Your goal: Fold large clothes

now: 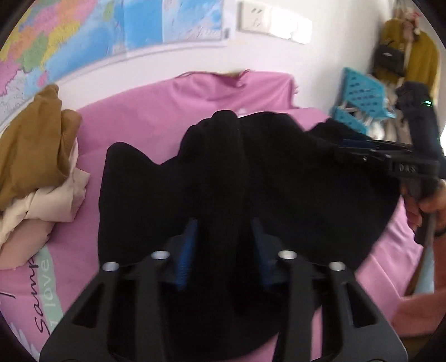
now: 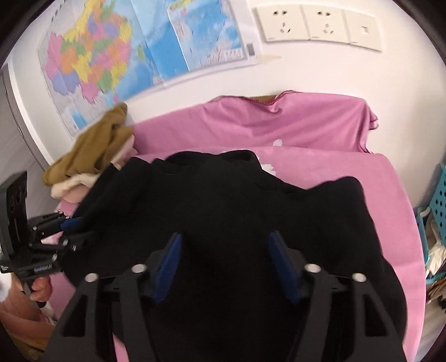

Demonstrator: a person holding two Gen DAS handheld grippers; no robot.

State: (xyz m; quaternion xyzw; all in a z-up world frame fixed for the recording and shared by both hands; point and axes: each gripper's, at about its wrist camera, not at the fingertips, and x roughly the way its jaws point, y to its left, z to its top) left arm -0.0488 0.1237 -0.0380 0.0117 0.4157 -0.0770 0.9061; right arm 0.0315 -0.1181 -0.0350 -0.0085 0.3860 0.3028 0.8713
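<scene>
Pink bedding [image 2: 320, 133] is spread over a bed set against a white wall. Between the blue pads of the left tongs [image 1: 224, 231] a raised ridge of the black garment [image 1: 278, 181] is pinched, the pads being held fairly close together. A thicker bunch of the same cloth is gripped by the right tongs [image 2: 225, 245], whose pads are kept wider apart. The garment is draped from both tongs and spread over the middle of the bed. Only from the left camera are the right tongs seen side-on, with the garment's edge drawn up to their tips and the right hand [image 1: 426, 206] wrapped round the handle; only from the right camera are the left tongs seen at the cloth's opposite edge, held by the left hand [image 2: 41, 289]. A pile of brown and cream clothes [image 1: 41, 156] is heaped beside the garment at the wall. A coloured map [image 2: 111, 55] is pinned above it. Three wall sockets [image 2: 320, 25] are shown sharply only in the right view. A blue basket [image 1: 362, 94] and a hanging yellow coat [image 1: 421, 55] are shown clearly only in the left view.
</scene>
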